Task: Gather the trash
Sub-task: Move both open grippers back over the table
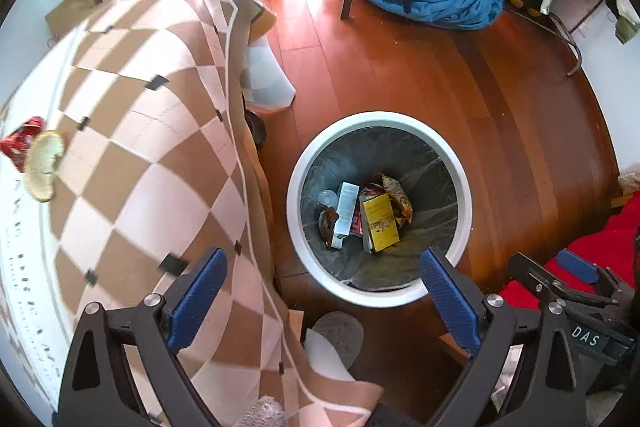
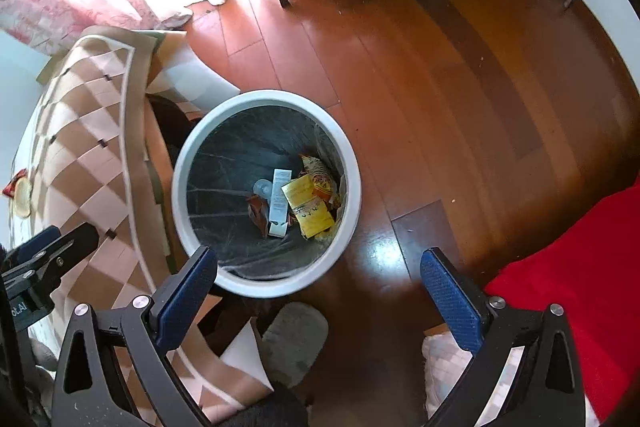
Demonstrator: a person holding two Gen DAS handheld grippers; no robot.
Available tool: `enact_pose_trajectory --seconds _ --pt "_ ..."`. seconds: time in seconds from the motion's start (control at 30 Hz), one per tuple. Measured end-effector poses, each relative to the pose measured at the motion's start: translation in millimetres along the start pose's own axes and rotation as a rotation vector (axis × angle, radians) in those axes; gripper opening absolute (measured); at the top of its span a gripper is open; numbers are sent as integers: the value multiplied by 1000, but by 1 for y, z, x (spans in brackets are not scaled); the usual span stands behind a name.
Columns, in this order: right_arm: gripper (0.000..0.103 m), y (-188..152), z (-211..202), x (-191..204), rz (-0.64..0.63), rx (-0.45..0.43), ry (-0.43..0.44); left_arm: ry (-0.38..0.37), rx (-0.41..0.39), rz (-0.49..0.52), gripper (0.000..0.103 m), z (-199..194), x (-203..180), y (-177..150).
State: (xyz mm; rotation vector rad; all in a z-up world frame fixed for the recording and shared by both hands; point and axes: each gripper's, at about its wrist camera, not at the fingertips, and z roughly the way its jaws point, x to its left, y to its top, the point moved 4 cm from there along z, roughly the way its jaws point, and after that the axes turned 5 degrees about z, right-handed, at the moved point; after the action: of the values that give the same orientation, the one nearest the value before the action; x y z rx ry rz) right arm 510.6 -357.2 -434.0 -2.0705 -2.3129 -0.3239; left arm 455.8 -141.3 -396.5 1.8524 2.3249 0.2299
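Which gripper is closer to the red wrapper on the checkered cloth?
Left. The left gripper is over the cloth's edge beside the bin, the red wrapper off to its left; the right gripper is farther, beyond the bin.

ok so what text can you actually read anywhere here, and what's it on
"DAS": white letters on the right gripper body, left wrist view.
"ot.AI": partial label on the left gripper body, cut off at the frame edge.
Yellow packet in the trash bin: print too small to read.
White box: unreadable.
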Motion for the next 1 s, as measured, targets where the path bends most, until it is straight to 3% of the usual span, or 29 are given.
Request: enact_pose_trajectory --seconds 0.3,0.63,0.83,1.0 --pt "103 -19 -80 9 -19 -99 -11 12 -100 34 99 -66 -6 -12" --pt "103 -39 -181 45 -20 -228 76 14 -239 20 99 -155 14 -20" --pt "103 -41 -224 103 -63 -294 165 44 -320 -80 99 -199 74 -19" --pt "103 -38 -210 184 -154 -266 221 168 -322 -196 99 -195 153 -29"
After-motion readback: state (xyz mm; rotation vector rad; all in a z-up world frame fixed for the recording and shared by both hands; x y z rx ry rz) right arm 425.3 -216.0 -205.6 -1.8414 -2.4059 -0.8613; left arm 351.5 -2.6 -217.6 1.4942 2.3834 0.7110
